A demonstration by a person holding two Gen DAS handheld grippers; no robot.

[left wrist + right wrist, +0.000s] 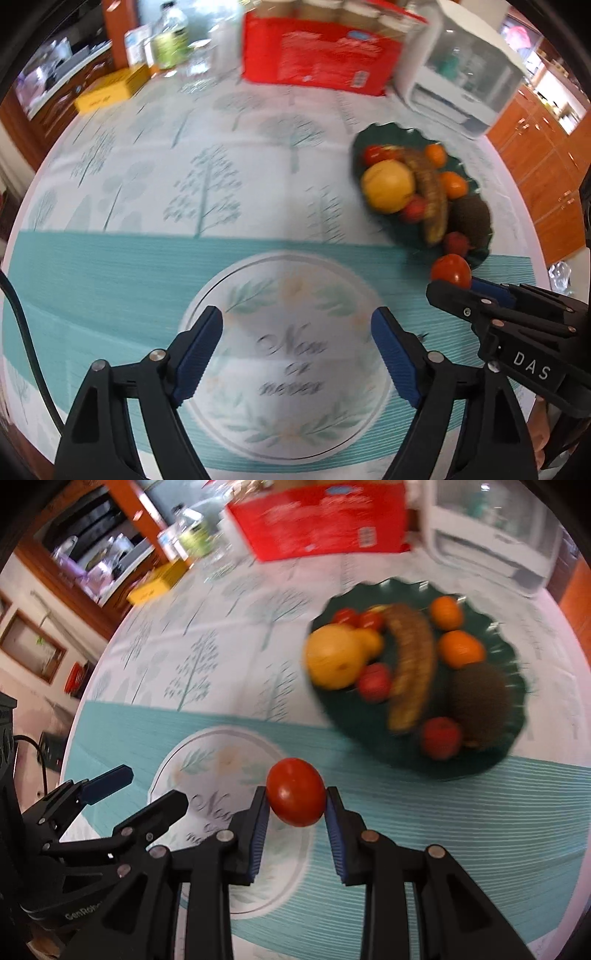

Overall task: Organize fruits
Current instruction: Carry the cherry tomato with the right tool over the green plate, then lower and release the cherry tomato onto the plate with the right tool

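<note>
Left claw (295, 332), jaws spread and empty, hangs over the white plate (207, 302), which lies bare on the tablecloth (147, 184). Right claw (295, 805) is clenched on a tomato (295, 792): red, smooth, glossy, slightly oval, pinched at its sides between the blue pads (334, 827). Green dish (369, 720), at two o'clock from the tomato in the right view, holds a banana (413, 664), oranges, a yellow fruit, small red fruits and a brown rough one. Step in hand, as judged: carrying the tomato between dish and plate. Next move probably calls for lowering it gently, then releasing, since a round fruit may roll.
</note>
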